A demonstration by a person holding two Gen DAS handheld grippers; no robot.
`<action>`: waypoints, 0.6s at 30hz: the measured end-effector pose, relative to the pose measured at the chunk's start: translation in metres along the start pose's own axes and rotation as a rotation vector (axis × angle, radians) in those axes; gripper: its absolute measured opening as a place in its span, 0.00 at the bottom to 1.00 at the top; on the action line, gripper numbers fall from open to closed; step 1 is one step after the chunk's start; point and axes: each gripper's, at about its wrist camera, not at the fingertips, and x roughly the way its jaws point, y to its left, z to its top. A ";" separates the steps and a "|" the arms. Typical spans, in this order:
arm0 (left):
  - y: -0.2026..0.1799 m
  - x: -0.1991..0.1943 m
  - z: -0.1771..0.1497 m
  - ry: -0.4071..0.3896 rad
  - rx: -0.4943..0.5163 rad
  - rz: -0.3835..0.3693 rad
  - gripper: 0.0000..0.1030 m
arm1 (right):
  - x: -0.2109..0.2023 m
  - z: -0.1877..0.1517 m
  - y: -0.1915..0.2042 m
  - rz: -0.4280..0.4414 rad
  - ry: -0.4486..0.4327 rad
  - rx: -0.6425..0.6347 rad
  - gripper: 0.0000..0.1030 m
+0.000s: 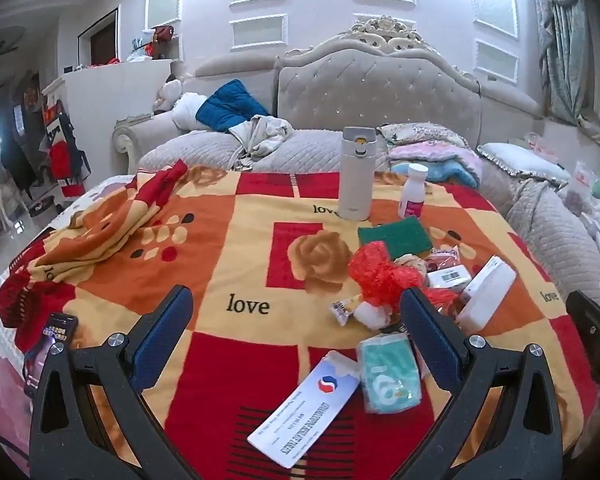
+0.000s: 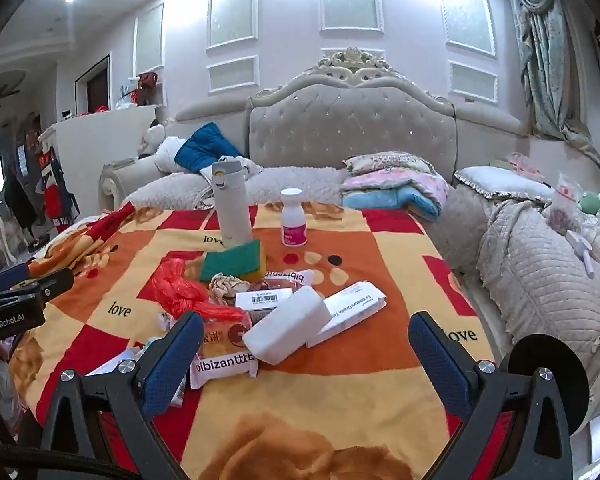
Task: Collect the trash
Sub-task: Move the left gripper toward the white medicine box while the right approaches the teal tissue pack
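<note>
Bedding: patterned blanket (image 2: 380, 368) covers the work surface. Right gripper (image 2: 306, 344) hovers spread wide, empty; white block (image 2: 286, 328) sits between its fingers at frame centre. Left gripper (image 1: 296, 320) likewise wide, empty; red plastic bag (image 1: 376, 272) beside its right finger, centre-right.
</note>
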 end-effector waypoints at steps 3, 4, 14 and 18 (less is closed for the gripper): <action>-0.004 -0.002 0.001 -0.003 -0.006 -0.009 1.00 | 0.000 0.001 0.001 -0.002 -0.003 0.000 0.99; -0.001 0.001 0.000 -0.002 -0.008 -0.014 1.00 | 0.000 0.002 0.001 -0.002 -0.005 0.001 0.99; -0.003 0.006 -0.004 0.014 -0.021 -0.030 1.00 | 0.002 0.001 0.002 -0.004 -0.001 -0.004 0.99; -0.003 0.007 -0.004 0.020 -0.033 -0.036 1.00 | 0.003 0.003 0.002 -0.004 0.001 -0.009 0.99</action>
